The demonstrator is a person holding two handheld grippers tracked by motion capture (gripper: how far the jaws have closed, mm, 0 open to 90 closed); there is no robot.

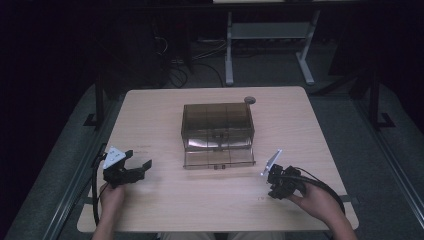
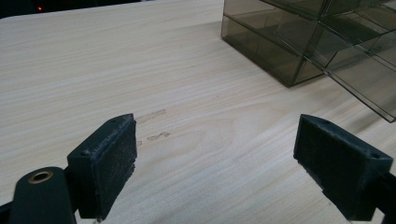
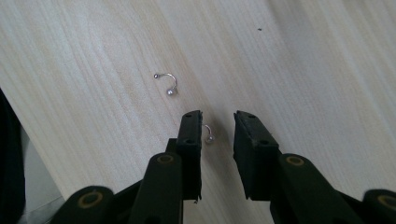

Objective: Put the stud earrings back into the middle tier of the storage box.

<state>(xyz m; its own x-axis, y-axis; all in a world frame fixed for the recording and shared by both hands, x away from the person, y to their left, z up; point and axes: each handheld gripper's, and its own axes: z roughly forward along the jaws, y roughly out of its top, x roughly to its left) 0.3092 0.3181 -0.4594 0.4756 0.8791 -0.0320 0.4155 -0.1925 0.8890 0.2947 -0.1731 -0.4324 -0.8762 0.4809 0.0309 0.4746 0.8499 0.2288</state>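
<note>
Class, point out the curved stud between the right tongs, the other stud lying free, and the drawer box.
Stud between tongs [image 3: 208, 134], right gripper view: its ball end.
Free stud [image 3: 169, 84], right gripper view: its curve.
Drawer box [image 1: 217, 117], high view: its top.

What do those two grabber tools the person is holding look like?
Both are black. The left gripper has two chunky block-shaped pads with a rough face, and a brass-coloured ring at a joint. A pale three-cornered plate sits on top of each. The right gripper has slimmer jaws with small screw holes. A black cable trails from each one. The forearms look bare, no sleeves.
</note>
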